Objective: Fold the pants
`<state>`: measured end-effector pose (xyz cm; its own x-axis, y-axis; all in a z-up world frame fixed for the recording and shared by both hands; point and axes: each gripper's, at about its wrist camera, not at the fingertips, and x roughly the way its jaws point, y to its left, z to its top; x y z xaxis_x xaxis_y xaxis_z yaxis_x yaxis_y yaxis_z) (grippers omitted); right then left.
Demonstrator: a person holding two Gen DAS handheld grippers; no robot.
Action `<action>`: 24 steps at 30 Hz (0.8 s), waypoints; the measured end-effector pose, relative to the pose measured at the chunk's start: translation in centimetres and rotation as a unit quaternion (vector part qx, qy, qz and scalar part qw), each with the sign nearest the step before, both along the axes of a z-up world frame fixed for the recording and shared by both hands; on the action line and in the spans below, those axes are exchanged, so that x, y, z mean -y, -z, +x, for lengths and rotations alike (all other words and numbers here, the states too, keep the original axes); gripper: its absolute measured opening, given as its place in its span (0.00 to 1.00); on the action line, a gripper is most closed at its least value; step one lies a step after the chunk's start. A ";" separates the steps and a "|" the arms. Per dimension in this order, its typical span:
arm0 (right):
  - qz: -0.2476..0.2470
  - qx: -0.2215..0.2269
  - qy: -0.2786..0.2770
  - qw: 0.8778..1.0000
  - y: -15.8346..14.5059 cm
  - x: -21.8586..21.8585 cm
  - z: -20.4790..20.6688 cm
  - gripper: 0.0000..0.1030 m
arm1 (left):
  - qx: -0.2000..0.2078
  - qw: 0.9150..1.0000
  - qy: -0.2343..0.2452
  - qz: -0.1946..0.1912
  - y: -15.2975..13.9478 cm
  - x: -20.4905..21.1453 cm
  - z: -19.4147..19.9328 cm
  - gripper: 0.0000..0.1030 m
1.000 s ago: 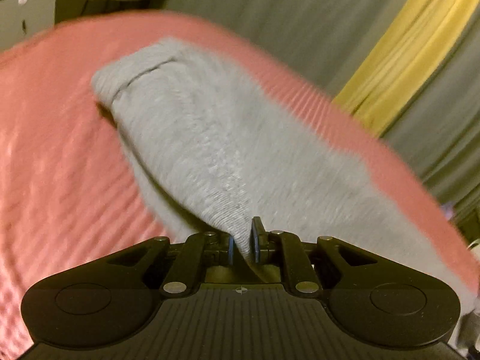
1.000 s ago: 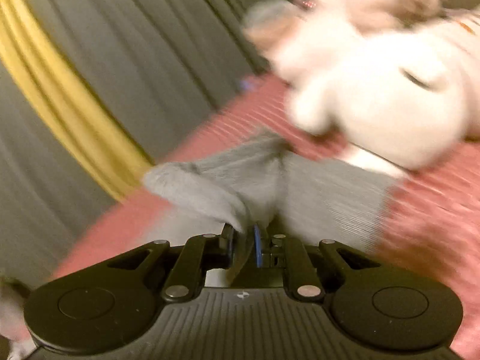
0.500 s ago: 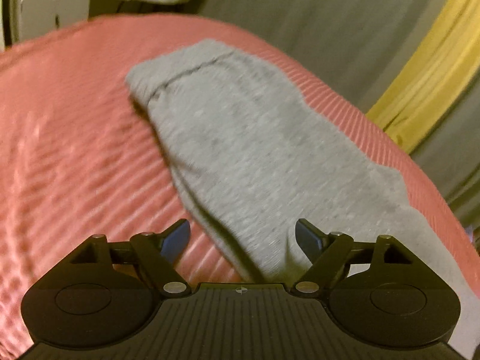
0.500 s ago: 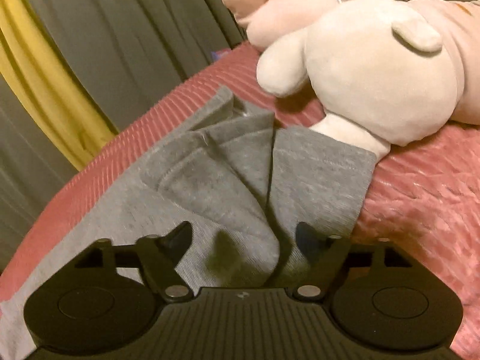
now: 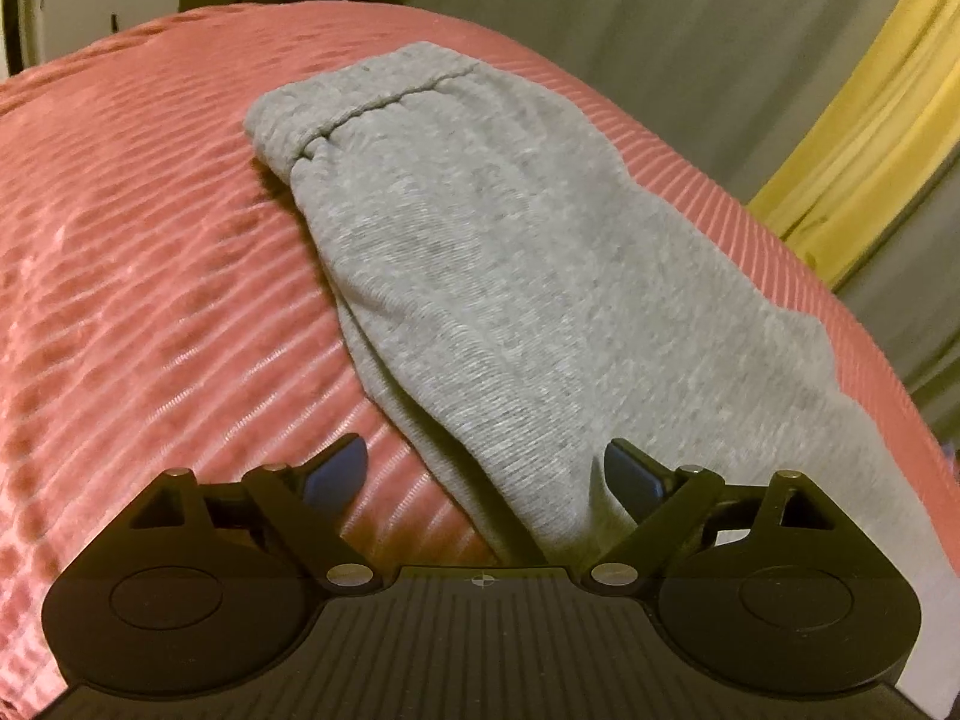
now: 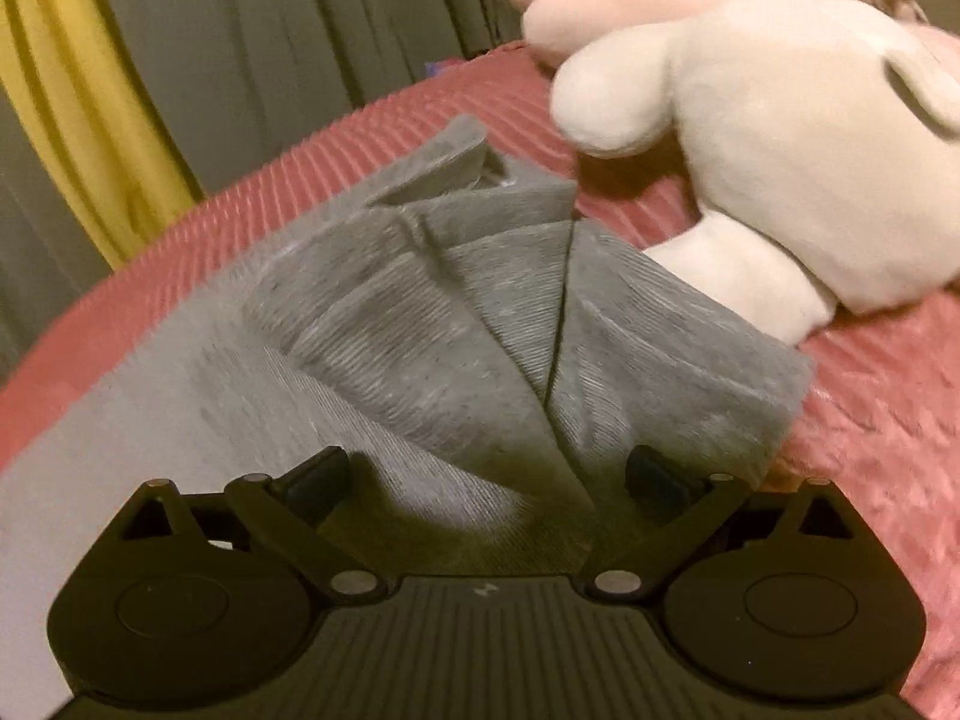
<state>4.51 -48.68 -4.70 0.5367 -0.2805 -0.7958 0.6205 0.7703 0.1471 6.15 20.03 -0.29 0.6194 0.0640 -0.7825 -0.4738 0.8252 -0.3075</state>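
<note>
Grey knit pants (image 5: 516, 276) lie folded lengthwise on a pink ribbed bedspread (image 5: 150, 252). In the left wrist view the cuffed end is far from me and the cloth runs down between my fingers. My left gripper (image 5: 483, 471) is open and empty just above the near edge of the cloth. In the right wrist view the pants (image 6: 456, 324) show overlapping folds with a seam down the middle. My right gripper (image 6: 486, 474) is open and empty over the near part of the cloth.
A large white and pink plush toy (image 6: 780, 138) lies on the bed, touching the right edge of the pants. Grey and yellow curtains (image 5: 852, 138) hang past the bed's far edge. A white cabinet (image 5: 108, 6) stands behind the bed.
Both grippers were shut on the grey cloth a second ago. They have opened and let it go. The pants now lie flat on the bed.
</note>
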 end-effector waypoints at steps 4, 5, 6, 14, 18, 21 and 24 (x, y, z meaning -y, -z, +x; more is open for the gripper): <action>-0.024 -0.021 -0.014 0.999 -0.1 -0.5 -0.1 0.96 | -0.001 1.000 0.000 -0.002 -0.1 0.0 -0.1 0.89; -0.023 -0.020 -0.015 0.999 -0.2 -0.4 -0.3 0.96 | -0.001 1.000 -0.001 -0.003 0.0 -0.1 0.0 0.89; -0.020 -0.016 -0.016 1.000 -0.3 -0.2 -0.6 0.96 | -0.001 1.000 -0.001 -0.004 -0.1 -0.1 -0.1 0.89; 0.005 0.035 0.008 0.999 -1.6 1.8 -2.3 0.89 | 0.001 1.000 -0.002 -0.011 0.0 -0.1 0.0 0.91; -0.057 0.006 -0.012 0.998 -2.0 0.9 -1.6 0.52 | 0.002 1.000 -0.003 -0.012 0.1 -0.1 0.0 0.91; -0.058 -0.013 -0.029 0.998 -1.7 1.1 -1.4 0.14 | 0.002 1.000 -0.002 -0.012 0.1 -0.2 0.0 0.91; -0.017 0.019 -0.020 0.999 -2.6 2.4 -2.6 0.06 | 0.004 1.000 -0.003 -0.015 0.1 -0.2 0.0 0.92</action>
